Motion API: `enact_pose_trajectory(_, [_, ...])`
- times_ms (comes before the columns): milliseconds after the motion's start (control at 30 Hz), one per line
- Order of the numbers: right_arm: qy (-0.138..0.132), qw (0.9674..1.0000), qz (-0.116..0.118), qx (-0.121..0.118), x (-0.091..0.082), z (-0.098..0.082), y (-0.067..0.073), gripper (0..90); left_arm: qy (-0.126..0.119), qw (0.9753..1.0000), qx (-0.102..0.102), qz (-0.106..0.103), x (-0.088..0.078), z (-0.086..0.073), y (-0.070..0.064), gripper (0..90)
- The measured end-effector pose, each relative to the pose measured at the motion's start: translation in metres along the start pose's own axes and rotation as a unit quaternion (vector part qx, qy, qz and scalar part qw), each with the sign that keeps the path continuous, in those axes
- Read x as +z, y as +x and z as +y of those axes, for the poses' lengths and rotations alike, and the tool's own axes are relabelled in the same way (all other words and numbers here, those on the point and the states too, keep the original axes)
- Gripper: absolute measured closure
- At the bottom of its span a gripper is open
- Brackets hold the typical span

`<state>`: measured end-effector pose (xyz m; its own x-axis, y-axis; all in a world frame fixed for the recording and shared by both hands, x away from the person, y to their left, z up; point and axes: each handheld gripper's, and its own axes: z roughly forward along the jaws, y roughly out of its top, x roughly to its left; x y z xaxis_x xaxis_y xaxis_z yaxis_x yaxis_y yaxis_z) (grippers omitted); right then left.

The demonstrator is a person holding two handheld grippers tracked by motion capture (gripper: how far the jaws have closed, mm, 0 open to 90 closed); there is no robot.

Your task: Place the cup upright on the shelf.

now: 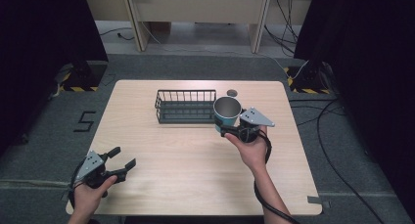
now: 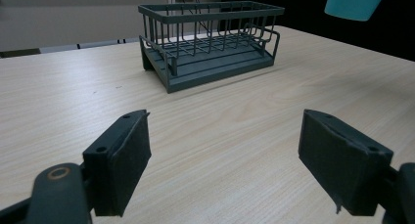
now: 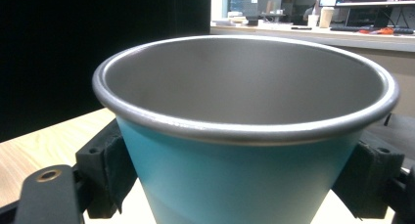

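Note:
A teal cup with a bare metal inside is held upright above the table, just right of the dark wire basket. My right gripper is shut on the cup's lower wall. In the right gripper view the cup sits between both pads, its rim wide and empty inside. My left gripper stands open near the table's front left corner, held by a hand. In the left gripper view its pads are far apart over bare wood, with the basket ahead and the cup's base at the top right.
The light wooden table has a small round hole near its back edge, behind the cup. Grey carpet with cables lies around the table, and dark curtains hang on both sides. A wooden bench stands at the back.

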<state>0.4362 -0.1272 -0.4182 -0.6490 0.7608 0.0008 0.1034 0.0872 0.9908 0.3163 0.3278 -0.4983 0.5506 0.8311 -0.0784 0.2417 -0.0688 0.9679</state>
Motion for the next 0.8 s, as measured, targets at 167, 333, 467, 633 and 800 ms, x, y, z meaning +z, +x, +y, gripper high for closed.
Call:
enact_pose_trajectory(167, [0.000, 1.0000, 0.002, -0.001, 0.004, 0.002, 0.002, 17.0, 0.000, 1.0000, 0.001, 0.000, 0.000, 0.000, 0.000, 18.8])
enact_pose_trajectory(333, [-0.003, 1.0000, 0.003, -0.002, 0.008, 0.005, 0.002, 17.0, 0.000, 1.0000, 0.001, 0.000, 0.000, 0.000, 0.000, 18.8])
enact_pose_trajectory(467, [-0.003, 1.0000, 0.003, -0.002, 0.011, 0.007, 0.003, 17.0, 0.000, 1.0000, 0.001, -0.001, 0.000, 0.000, 0.000, 18.8])
enact_pose_trajectory(633, [-0.003, 1.0000, 0.005, -0.002, 0.016, 0.009, 0.004, 17.0, 0.000, 1.0000, 0.000, -0.001, 0.000, 0.000, 0.000, 18.8])
enact_pose_trajectory(800, [-0.005, 1.0000, 0.007, -0.004, 0.020, 0.011, 0.006, 17.0, 0.000, 1.0000, 0.000, -0.001, 0.000, 0.000, 0.000, 18.9])
